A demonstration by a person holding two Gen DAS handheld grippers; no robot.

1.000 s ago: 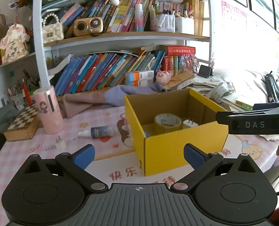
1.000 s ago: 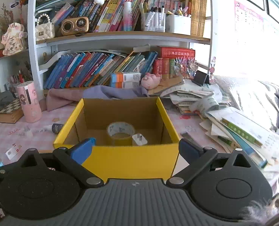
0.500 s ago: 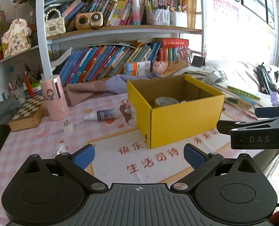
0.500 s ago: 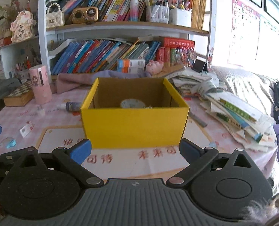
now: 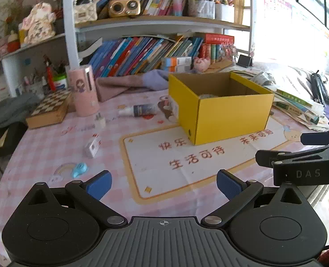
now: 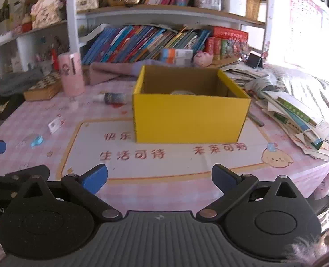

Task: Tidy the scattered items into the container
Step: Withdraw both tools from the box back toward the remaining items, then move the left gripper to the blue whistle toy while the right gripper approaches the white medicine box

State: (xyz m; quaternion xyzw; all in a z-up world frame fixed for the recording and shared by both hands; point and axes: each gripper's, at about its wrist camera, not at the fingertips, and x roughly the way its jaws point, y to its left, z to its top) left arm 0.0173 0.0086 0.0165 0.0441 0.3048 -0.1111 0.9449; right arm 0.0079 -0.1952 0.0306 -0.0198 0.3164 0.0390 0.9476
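Observation:
A yellow cardboard box (image 5: 226, 113) (image 6: 190, 113) stands open-topped on the pink checked table, with the top of a tape roll (image 6: 182, 92) just showing inside. Left of it lie a small dark bottle (image 5: 140, 110) (image 6: 112, 98), a white plug (image 5: 99, 121), a small white box (image 5: 93, 148) (image 6: 55, 123) and a light blue clip (image 5: 79, 169) (image 6: 37, 140). My left gripper (image 5: 163, 184) hangs open and empty over the table's near edge. My right gripper (image 6: 160, 178) is open and empty too, well short of the box.
A pink cylinder (image 5: 83, 90) and a chessboard box (image 5: 49, 109) stand at the back left. Folded cloth (image 5: 124, 83) lies under the bookshelf. Stacked papers and books (image 6: 297, 113) crowd the right side. The white printed mat (image 6: 160, 153) fills the table's front.
Both grippers have pulled back from the box toward the near table edge. The box now looks smaller and farther away, and more loose items on the left have come into view.

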